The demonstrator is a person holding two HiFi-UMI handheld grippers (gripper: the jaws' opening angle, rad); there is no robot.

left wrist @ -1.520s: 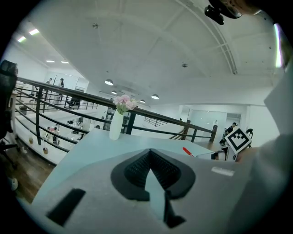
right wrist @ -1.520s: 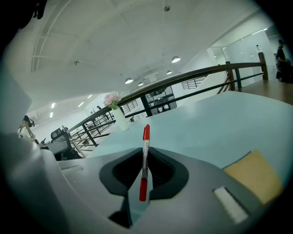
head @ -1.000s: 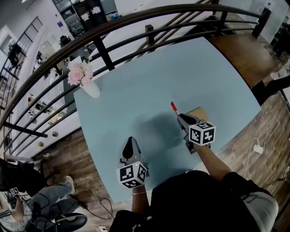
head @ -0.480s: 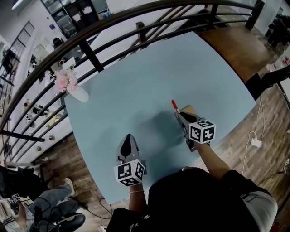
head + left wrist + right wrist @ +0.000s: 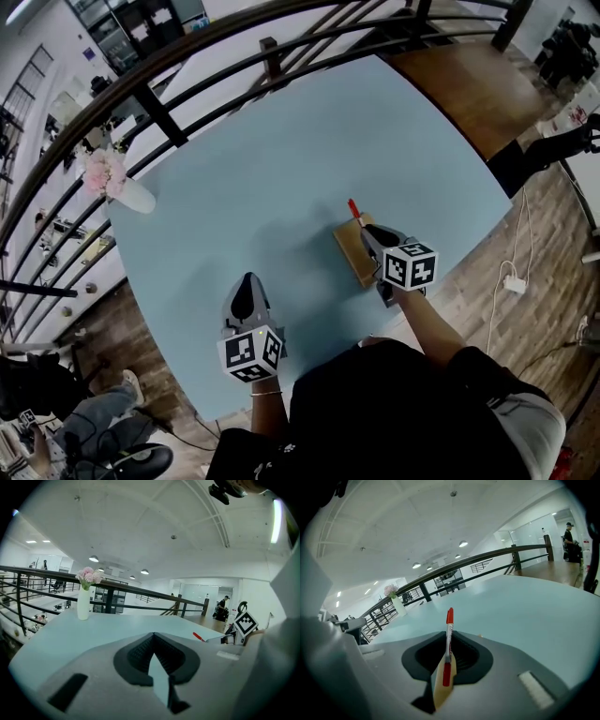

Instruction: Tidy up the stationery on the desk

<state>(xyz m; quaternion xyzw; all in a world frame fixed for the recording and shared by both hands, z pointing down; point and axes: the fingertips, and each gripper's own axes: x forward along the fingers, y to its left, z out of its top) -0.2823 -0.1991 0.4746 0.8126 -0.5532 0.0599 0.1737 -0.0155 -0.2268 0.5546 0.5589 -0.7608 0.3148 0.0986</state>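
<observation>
The pale blue desk (image 5: pixel 281 159) is almost bare. A white vase (image 5: pixel 132 195) of pink flowers stands at its far left corner. Just behind the vase a dark railing (image 5: pixel 216 58) curves along the desk's far edge, with shelving and a bright white hall beyond it. Well to the right of the vase and nearer the person, close to the desk's right edge, lies a flat brown box (image 5: pixel 348 253). The right gripper (image 5: pixel 368 232) hangs over the box with its jaws closed on a red pen (image 5: pixel 353 208). The pen's red tip sticks out past the jaws, pointing away from the person. The left gripper (image 5: pixel 247 285) hovers over bare desk, nearer the person than the vase and left of the box. Its jaws are together with nothing between them. Wooden floor (image 5: pixel 487 323) surrounds the desk. A white cable (image 5: pixel 512 282) with a plug lies on the floor, on the far side of the desk from the vase. In the gripper views the ceiling is white with round lights.
</observation>
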